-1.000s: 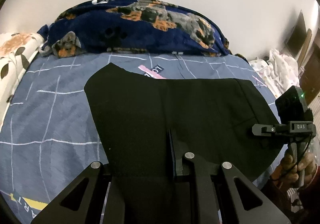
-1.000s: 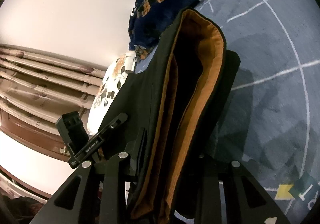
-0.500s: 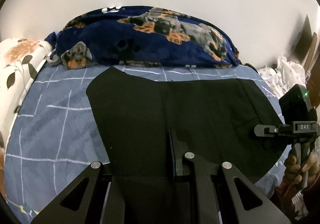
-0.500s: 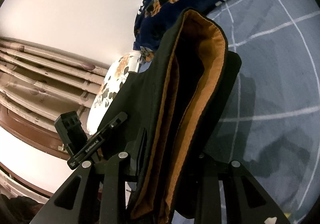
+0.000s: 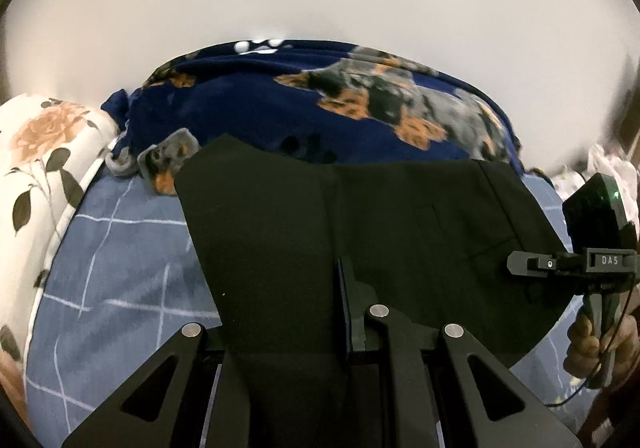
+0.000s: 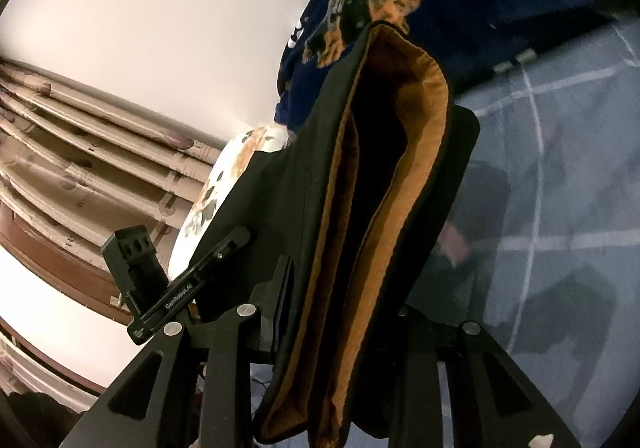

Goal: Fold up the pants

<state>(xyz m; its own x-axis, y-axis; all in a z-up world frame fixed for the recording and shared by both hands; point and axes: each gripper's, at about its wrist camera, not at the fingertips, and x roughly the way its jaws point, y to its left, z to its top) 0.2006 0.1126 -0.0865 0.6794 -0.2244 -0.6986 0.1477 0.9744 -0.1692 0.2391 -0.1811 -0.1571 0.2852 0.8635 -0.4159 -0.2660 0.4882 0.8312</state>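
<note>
Black pants (image 5: pixel 360 232) hang stretched between my two grippers above a blue checked bed (image 5: pixel 120 268). My left gripper (image 5: pixel 304 332) is shut on the cloth, which drapes over its fingers. My right gripper (image 6: pixel 344 328) is shut on the waistband end, where the orange-brown lining (image 6: pixel 404 183) shows in folded layers. The right gripper also shows in the left wrist view (image 5: pixel 600 260), held by a hand at the right. The left gripper shows in the right wrist view (image 6: pixel 180 284) at the left.
A navy dog-print blanket (image 5: pixel 320 115) is bunched at the head of the bed against a white wall. A floral pillow (image 5: pixel 36 167) lies at the left. White clothes (image 5: pixel 608 171) are piled at the far right. Wooden mouldings (image 6: pixel 80 151) are behind.
Both grippers have lifted the pants higher and toward the head of the bed; the far edge now overlaps the dog blanket, and more wall shows.
</note>
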